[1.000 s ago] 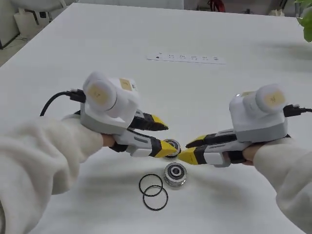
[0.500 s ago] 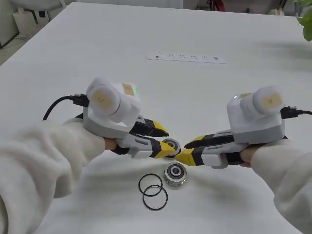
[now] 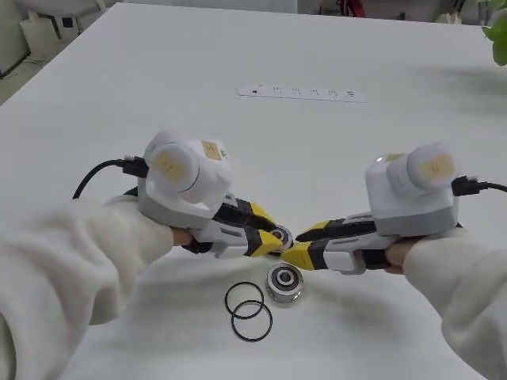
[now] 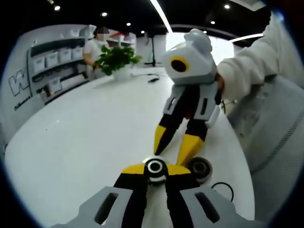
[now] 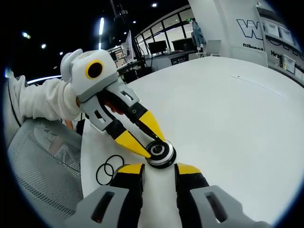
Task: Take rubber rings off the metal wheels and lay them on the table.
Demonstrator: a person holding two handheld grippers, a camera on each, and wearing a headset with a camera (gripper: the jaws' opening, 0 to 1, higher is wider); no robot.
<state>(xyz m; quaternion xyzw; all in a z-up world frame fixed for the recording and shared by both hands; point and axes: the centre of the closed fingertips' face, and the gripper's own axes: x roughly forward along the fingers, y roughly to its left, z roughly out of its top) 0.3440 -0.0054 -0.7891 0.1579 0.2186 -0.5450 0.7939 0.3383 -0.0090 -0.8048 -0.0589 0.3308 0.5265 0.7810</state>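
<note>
Two black rubber rings (image 3: 249, 310) lie overlapping on the white desk (image 3: 333, 158), nearest the person. Just to their right a metal wheel (image 3: 284, 282) rests flat on the desk; whether it is fully stripped I cannot tell. So part of the task looks done.

A second wheel (image 5: 160, 152) is held just above the desk, a little farther away than the first, clamped edge to edge by the left gripper (image 4: 156, 169). In the right gripper view its rim shows a dark band, which I take to be a ring not yet removed.

From the right, the right gripper (image 3: 295, 243) points at this wheel with its jaws parted, its tips just beside the rim and grasping nothing.

What remains, by my reading, is to pull that ring free and lay it beside the other two.
</note>
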